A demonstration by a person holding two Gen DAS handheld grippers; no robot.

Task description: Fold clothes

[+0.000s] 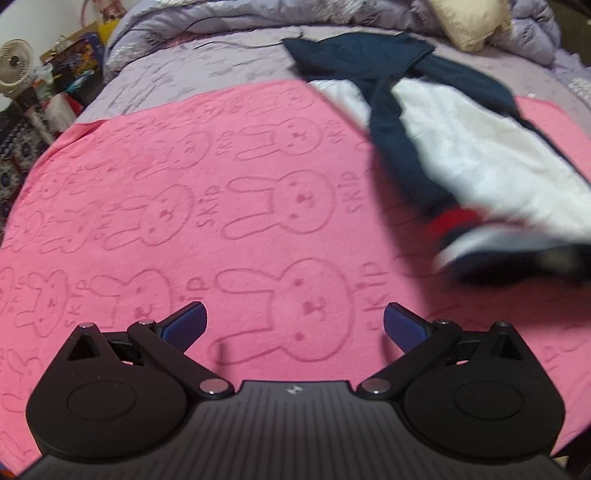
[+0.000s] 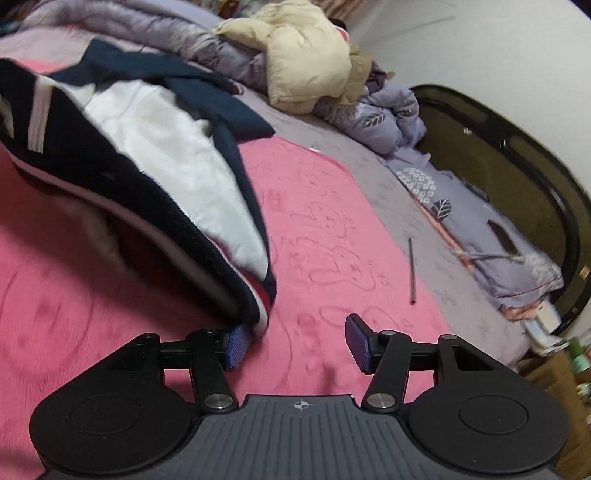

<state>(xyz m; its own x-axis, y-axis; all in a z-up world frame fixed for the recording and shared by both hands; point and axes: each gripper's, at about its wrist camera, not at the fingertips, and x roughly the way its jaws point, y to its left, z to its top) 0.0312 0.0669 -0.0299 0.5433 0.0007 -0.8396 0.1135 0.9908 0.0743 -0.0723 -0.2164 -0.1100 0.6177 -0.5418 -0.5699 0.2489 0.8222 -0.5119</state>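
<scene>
A navy jacket with white lining [image 1: 461, 147] lies open on a pink bunny-print blanket [image 1: 221, 206], at the right of the left wrist view. Its red, white and navy ribbed hem [image 1: 454, 225] looks blurred. My left gripper [image 1: 294, 325] is open and empty above the bare blanket, left of the jacket. In the right wrist view the jacket [image 2: 159, 155] fills the upper left and its hem [image 2: 255, 306] hangs just above the left fingertip [image 2: 236, 345]. My right gripper [image 2: 295, 343] is open, with the hem edge at its left finger, not clamped.
A rumpled lilac duvet [image 1: 258, 22] and a cream puffer jacket [image 2: 306, 62] lie at the far side of the bed. A thin dark rod [image 2: 412, 271] lies on the lilac sheet. A dark headboard [image 2: 517, 177] is to the right; a fan [image 1: 13, 64] and clutter stand left.
</scene>
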